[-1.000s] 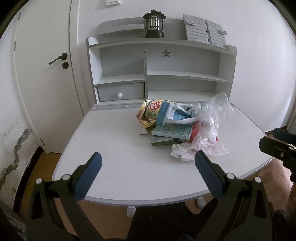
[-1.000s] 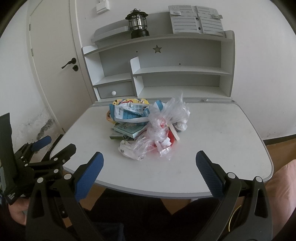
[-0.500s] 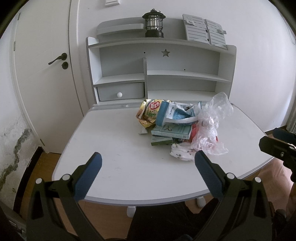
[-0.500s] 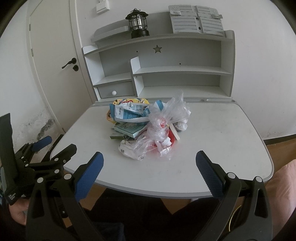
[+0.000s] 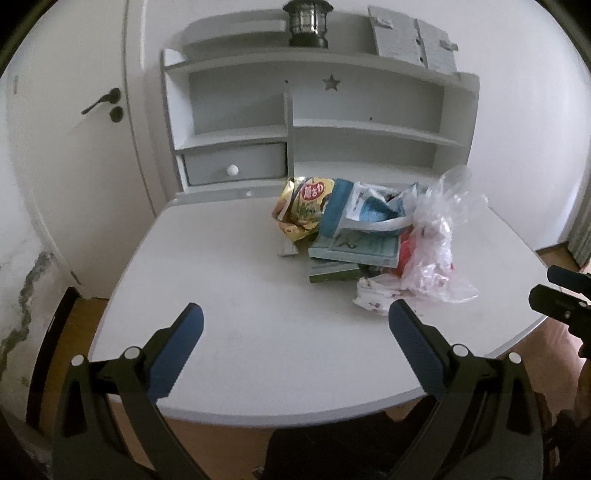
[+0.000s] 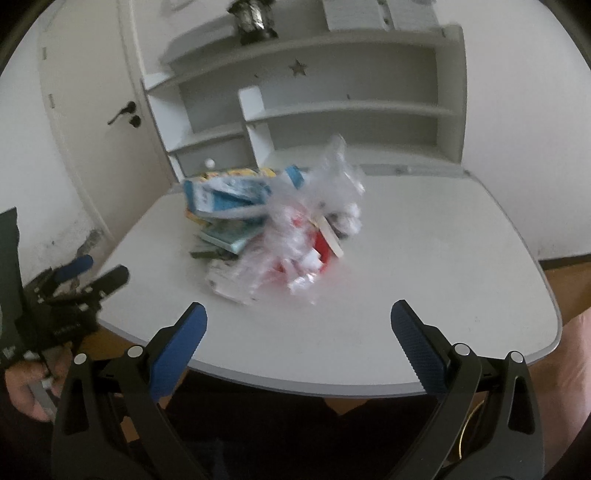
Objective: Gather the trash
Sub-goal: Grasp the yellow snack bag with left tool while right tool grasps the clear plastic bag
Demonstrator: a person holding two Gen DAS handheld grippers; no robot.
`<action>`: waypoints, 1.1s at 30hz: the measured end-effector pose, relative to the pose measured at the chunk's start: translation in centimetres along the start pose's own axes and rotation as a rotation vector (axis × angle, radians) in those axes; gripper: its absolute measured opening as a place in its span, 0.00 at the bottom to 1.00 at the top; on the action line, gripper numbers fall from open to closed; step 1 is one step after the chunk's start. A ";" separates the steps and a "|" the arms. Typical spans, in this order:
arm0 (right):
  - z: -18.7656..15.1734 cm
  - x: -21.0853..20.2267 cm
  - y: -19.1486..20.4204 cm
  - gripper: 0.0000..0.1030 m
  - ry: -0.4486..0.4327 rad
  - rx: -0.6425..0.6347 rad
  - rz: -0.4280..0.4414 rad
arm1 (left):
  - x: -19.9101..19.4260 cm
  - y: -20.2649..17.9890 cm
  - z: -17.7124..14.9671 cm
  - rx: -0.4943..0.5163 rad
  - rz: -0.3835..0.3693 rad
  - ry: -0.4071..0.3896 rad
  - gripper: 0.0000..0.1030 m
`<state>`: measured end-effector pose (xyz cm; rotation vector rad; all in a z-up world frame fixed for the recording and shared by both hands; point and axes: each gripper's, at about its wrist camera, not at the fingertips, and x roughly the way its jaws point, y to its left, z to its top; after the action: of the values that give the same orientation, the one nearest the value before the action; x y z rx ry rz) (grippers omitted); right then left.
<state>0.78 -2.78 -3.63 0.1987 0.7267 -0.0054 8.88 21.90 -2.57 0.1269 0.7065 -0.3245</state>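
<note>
- Left gripper (image 5: 293, 319): jaws spread wide, nothing between them, poised over the near edge of the white worktop (image 5: 229, 280).
- Right gripper (image 6: 297, 319): jaws likewise wide apart and empty, above the near edge; view blurred.
- Trash pile (image 5: 369, 240): heaped on the worktop toward its back, ahead of both grippers and apart from them.
- Clear plastic bag (image 5: 439, 243): crumpled, on the pile's right side, red and white scraps showing through.
- Teal boxes (image 5: 354, 249): lying flat at the pile's front left.
- Yellow snack bag (image 5: 304, 206): at the back left, beside a blue-and-white pouch (image 5: 364, 212).
- Shelf unit (image 5: 365, 125): standing behind the pile; lantern (image 5: 308, 22) on top.
</note>
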 end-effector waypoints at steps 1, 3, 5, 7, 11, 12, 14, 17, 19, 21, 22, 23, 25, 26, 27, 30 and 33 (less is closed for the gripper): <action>0.1 0.3 -0.6 0.94 0.011 0.014 0.006 | 0.4 0.3 0.6 0.007 -0.007 0.006 0.94; 0.3 1.2 -1.7 0.94 0.040 0.051 0.050 | 1.1 1.2 2.2 0.009 -0.023 0.000 0.94; 0.8 1.8 -2.4 0.94 0.055 0.065 0.069 | 2.1 2.3 4.6 0.021 -0.019 -0.012 0.94; 1.2 2.2 -3.0 0.94 0.057 0.069 0.068 | 4.1 3.3 7.6 0.038 0.005 -0.007 0.94; 2.7 3.5 -4.0 0.94 0.085 0.086 0.074 | 9.6 5.1 12.3 0.027 -0.016 0.055 0.94; 3.3 3.9 -4.3 0.94 0.096 0.096 0.078 | 11.7 5.5 13.2 0.008 -0.051 0.099 0.94; 4.3 4.6 -4.7 0.94 0.112 0.105 0.090 | 14.6 5.9 14.0 -0.012 -0.117 0.164 0.94; 5.7 5.8 -4.9 0.94 0.135 0.105 0.098 | 18.3 5.4 14.2 -0.004 -0.169 0.234 0.94; 6.7 6.7 -5.0 0.94 0.152 0.100 0.099 | 20.1 4.5 14.1 0.036 -0.155 0.267 0.94; 7.6 7.3 -5.0 0.94 0.153 0.102 0.095 | 21.2 3.9 14.0 0.050 -0.159 0.285 0.94; 7.9 7.5 -5.0 0.94 0.157 0.107 0.101 | 21.7 3.7 13.9 0.051 -0.174 0.293 0.94; 8.4 8.0 -4.8 0.94 0.166 0.108 0.114 | 21.9 3.5 13.8 0.052 -0.187 0.298 0.93; 8.9 8.8 -4.2 0.94 0.182 0.090 0.132 | 22.2 3.2 13.8 0.067 -0.205 0.296 0.80; 9.1 9.2 -3.6 0.93 0.194 0.068 0.144 | 22.3 3.2 13.7 0.072 -0.200 0.294 0.65; 9.3 9.6 -3.1 0.90 0.206 0.046 0.151 | 22.3 3.2 13.6 0.068 -0.205 0.300 0.44; 9.7 10.7 -1.8 0.66 0.235 -0.002 0.156 | 21.5 3.2 13.7 0.049 -0.223 0.295 0.22; 9.9 12.1 -1.1 0.43 0.273 -0.027 0.155 | 19.6 3.5 14.8 0.061 -0.183 0.237 0.18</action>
<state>16.27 -4.88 -4.63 0.2321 0.9813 0.1823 33.13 17.02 -4.23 0.1605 0.9459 -0.5117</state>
